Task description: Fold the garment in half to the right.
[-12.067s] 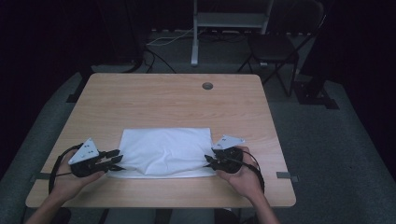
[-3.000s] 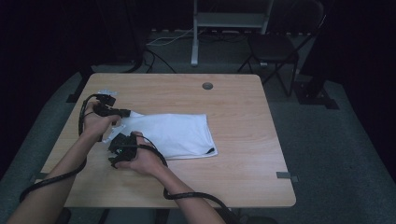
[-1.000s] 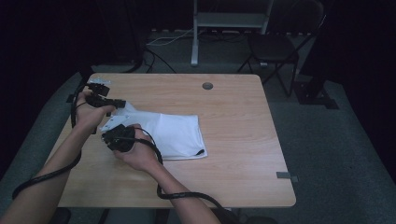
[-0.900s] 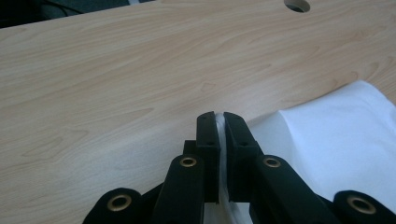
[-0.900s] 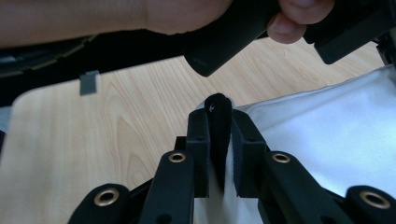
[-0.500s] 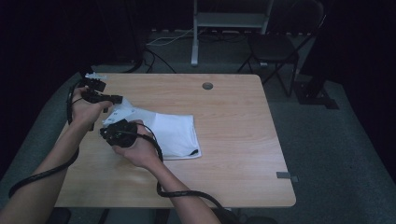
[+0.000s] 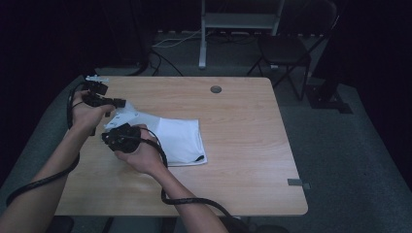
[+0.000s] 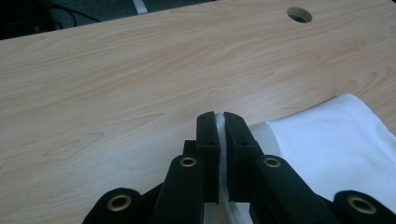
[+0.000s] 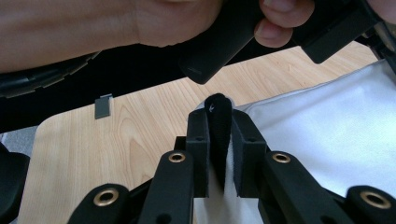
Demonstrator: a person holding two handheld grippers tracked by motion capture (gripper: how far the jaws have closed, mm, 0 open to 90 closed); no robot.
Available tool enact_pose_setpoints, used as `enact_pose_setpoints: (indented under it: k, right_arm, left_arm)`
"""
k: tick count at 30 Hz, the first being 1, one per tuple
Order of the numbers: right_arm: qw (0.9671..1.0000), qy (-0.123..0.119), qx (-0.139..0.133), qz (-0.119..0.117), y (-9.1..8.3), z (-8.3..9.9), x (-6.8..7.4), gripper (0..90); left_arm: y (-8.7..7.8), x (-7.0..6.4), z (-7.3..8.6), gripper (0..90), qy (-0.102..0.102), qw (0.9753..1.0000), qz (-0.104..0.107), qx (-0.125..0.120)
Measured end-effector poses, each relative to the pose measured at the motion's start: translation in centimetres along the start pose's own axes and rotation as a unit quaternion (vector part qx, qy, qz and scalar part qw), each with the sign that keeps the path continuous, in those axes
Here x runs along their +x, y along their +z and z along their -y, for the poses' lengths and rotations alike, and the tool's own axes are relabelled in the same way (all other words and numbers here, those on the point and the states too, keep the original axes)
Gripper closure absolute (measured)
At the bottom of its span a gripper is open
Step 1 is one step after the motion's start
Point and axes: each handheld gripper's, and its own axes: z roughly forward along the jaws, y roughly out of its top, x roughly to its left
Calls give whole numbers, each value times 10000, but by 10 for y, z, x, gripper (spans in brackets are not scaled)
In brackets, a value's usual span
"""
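In the left gripper view the left gripper (image 8: 219, 122) is pinching a thin white fold of the cloth (image 8: 327, 149) between its two black jaws, which are pressing almost flat together with only the fabric's edge showing in the slit; the rest of the cloth is spreading away to the right of the jaws over the wooden table (image 8: 116, 93), and a round cable hole (image 8: 300, 14) is sitting far beyond the tips. In the right gripper view the right gripper (image 9: 218, 116) is clamping a dark-edged part of the same cloth (image 9: 327, 135), a black strip of it standing up between the jaws (a detail that the high view is too small to show), while white fabric is lying to the right of the jaws and the person's other hand (image 9: 140, 23) is gripping its black tool handle just past the tips. The high view is giving the wider layout: the left gripper (image 7: 119, 103) and the right gripper (image 7: 108, 137) are working close together at the left end of the cloth (image 7: 180, 138), that end is being lifted off the table (image 7: 243, 121), and the remainder is lying flat, stretching away to the right of both grippers. Beyond the table a dark chair (image 7: 286, 48) is standing on the floor.
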Motion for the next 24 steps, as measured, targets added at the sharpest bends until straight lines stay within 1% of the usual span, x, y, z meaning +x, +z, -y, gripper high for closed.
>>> enact_pose_setpoints:
  k: [12, 13, 24]
  right_arm:
    - [10000, -23, -79, -21, 0, -7, 2, 798]
    - [10000, -26, -81, -16, -1, -8, 2, 797]
    - [9998, 3, -194, -74, -2, -15, 3, 797]
  left_arm:
    - [-8, 1, -5, 857, 39, 10000, -43, -20]
    - [-9, 1, -5, 857, 74, 10000, -49, -1]
    - [-17, 2, -10, 857, 67, 9999, -114, -26]
